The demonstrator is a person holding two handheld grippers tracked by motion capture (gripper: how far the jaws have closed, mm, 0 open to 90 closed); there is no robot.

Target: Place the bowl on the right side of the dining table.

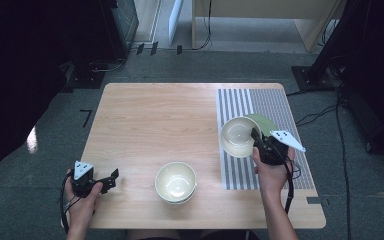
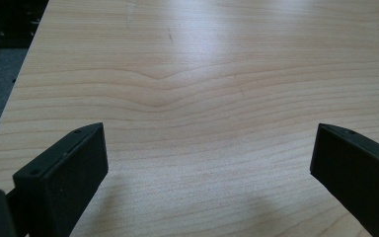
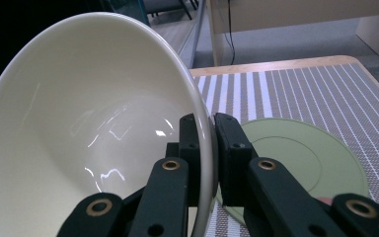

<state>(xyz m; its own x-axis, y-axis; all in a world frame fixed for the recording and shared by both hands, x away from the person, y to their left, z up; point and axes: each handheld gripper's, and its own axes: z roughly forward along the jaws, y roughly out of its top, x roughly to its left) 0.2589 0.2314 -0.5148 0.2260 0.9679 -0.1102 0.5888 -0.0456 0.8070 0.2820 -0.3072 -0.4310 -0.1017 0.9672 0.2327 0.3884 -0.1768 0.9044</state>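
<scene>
— Since lifted off the table [image 1: 145, 120], held where, that bowl [image 1: 237, 136]?
— Above the striped mat [image 1: 280, 107], just over the green plate [image 1: 264, 123], tilted on its side. Pinched by the rim, probably for carrying toward the stack [image 1: 176, 182] of bowls near the front edge.
— Right gripper [image 1: 256, 136]?
— Clamped on the rim, one finger [image 3: 191, 148] inside, one outside.
— Left gripper [image 1: 111, 179]?
— Idle, fingers [image 2: 69, 168] spread wide over bare wood, gripping nothing.

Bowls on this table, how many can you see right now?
2, possibly more. One bowl is clamped by its rim in the right gripper above the striped mat. The near bowl sits at the table's near edge and looks like a stack.
</scene>
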